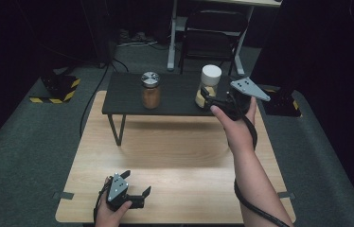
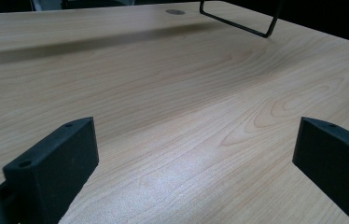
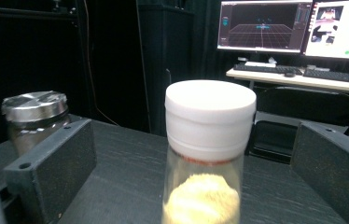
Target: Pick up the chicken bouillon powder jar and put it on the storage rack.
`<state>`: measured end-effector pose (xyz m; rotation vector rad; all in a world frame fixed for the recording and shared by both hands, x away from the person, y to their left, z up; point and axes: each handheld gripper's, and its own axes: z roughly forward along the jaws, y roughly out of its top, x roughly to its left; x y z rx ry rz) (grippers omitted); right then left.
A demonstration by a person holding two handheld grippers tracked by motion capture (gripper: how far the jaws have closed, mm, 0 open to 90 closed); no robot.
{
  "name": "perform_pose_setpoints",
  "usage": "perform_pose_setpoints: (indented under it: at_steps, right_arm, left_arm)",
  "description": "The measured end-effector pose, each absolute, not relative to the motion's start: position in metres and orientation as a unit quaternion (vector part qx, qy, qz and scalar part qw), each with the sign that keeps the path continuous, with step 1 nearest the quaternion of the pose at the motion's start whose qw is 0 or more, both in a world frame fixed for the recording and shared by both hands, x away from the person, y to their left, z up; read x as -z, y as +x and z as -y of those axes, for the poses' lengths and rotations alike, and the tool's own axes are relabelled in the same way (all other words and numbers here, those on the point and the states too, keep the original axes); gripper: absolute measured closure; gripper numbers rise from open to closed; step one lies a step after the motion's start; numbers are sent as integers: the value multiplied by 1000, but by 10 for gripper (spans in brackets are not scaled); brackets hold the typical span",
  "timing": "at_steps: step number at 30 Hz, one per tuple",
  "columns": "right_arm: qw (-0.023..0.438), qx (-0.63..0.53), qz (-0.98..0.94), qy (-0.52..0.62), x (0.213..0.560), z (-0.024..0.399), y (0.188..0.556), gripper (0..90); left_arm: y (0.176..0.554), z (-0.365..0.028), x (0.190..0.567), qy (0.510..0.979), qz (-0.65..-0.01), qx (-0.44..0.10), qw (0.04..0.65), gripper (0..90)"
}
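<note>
A pale wood-grain counter (image 1: pixel 175 156) carries a low black matte shelf on thin bent-wire legs (image 1: pixel 128 92). On the shelf two clear cylindrical jars are seen well apart: one with a ribbed white plastic lid and yellow powder (image 3: pixel 207 154), one with a brushed metal lid and brown powder (image 1: pixel 150 90). The right claw (image 1: pixel 207 100) is held out on a raised, extended forearm, its jaws spread wide on either side of the white-lidded jar, with gaps visible. The left claw (image 1: pixel 137 182) is rested low on the near counter, jaws wide, nothing between them.
</note>
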<state>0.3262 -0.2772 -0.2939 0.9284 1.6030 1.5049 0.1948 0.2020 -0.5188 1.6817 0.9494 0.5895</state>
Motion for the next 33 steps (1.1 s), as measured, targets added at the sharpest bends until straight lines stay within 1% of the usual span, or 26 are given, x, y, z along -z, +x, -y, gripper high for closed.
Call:
perform_pose_setpoints:
  at_steps: [7,17,33]
  right_arm:
    - [363,-601,-619,352,306,298,306,0]
    - [357,-608,-621,341,333,323,277,0]
    - [342,-613,-633,327,389,358,232,0]
  left_arm:
    - [195,-202,519,705,-398,-248,532,5]
    - [195,-201,519,705,-399,-248,532,4]
    - [195,-201,519,706,-395,-249,533,5]
